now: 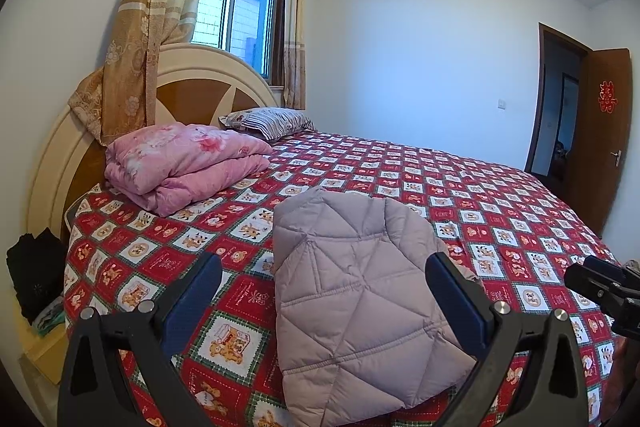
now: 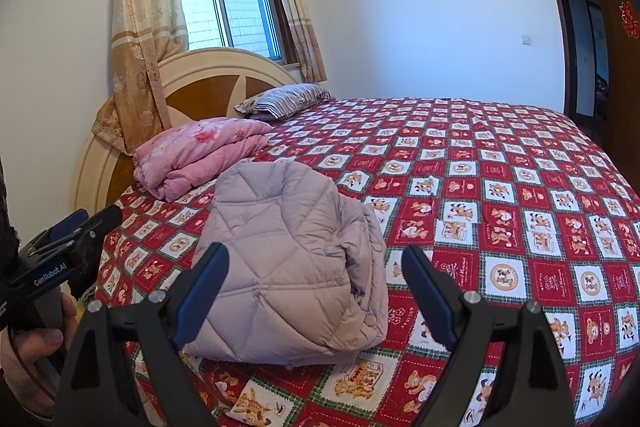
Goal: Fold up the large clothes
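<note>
A pale mauve quilted puffer jacket (image 1: 360, 303) lies folded into a compact bundle on the bed near its front edge; it also shows in the right wrist view (image 2: 292, 263). My left gripper (image 1: 324, 263) is open and empty, held just above and before the jacket, its blue-padded fingers (image 1: 196, 291) wide apart. My right gripper (image 2: 316, 255) is open and empty too, hovering before the jacket's right side. The left gripper also shows at the left edge of the right wrist view (image 2: 76, 227), and the right gripper at the right edge of the left wrist view (image 1: 600, 283).
The bed has a red and white checked cover (image 1: 460, 195) with bear prints. A folded pink quilt (image 1: 184, 163) and a striped pillow (image 1: 268, 121) lie by the headboard (image 1: 192, 95). A bedside stand with dark clothes (image 1: 32, 283) is at left. An open door (image 1: 600, 131) is at right.
</note>
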The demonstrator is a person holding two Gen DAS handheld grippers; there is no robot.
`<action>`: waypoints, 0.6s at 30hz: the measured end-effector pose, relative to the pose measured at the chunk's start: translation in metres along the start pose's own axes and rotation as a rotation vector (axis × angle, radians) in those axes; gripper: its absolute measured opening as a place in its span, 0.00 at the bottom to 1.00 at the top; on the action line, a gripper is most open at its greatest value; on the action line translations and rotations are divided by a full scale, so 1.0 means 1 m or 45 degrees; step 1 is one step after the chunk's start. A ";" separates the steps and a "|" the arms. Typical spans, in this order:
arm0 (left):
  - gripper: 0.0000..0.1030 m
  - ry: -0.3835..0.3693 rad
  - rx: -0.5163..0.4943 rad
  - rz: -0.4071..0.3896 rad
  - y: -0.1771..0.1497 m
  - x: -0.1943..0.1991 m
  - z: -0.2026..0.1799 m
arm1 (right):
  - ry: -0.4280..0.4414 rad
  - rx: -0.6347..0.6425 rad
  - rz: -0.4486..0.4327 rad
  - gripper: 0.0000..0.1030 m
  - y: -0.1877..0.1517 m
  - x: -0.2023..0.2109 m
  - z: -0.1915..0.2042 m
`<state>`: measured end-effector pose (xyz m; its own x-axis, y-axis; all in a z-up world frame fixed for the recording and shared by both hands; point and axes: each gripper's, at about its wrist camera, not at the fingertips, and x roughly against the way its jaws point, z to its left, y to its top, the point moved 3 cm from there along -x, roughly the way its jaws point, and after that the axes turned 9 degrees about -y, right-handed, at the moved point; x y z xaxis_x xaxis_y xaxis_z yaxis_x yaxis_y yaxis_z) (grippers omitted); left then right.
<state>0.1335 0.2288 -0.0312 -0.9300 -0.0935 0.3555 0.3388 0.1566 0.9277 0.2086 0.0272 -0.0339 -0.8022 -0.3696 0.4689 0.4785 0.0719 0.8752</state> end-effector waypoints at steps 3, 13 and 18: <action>0.99 0.002 -0.003 0.001 -0.001 0.000 0.000 | 0.001 0.000 -0.002 0.88 0.000 0.000 0.000; 0.99 0.003 0.000 0.004 -0.003 -0.001 0.001 | -0.002 0.000 0.002 0.88 -0.002 0.000 0.003; 0.99 0.003 0.002 0.008 -0.003 -0.002 0.003 | -0.002 -0.002 0.001 0.88 -0.001 0.000 0.003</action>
<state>0.1335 0.2311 -0.0353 -0.9276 -0.0946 0.3614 0.3444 0.1587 0.9253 0.2071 0.0297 -0.0348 -0.8023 -0.3680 0.4699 0.4796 0.0711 0.8746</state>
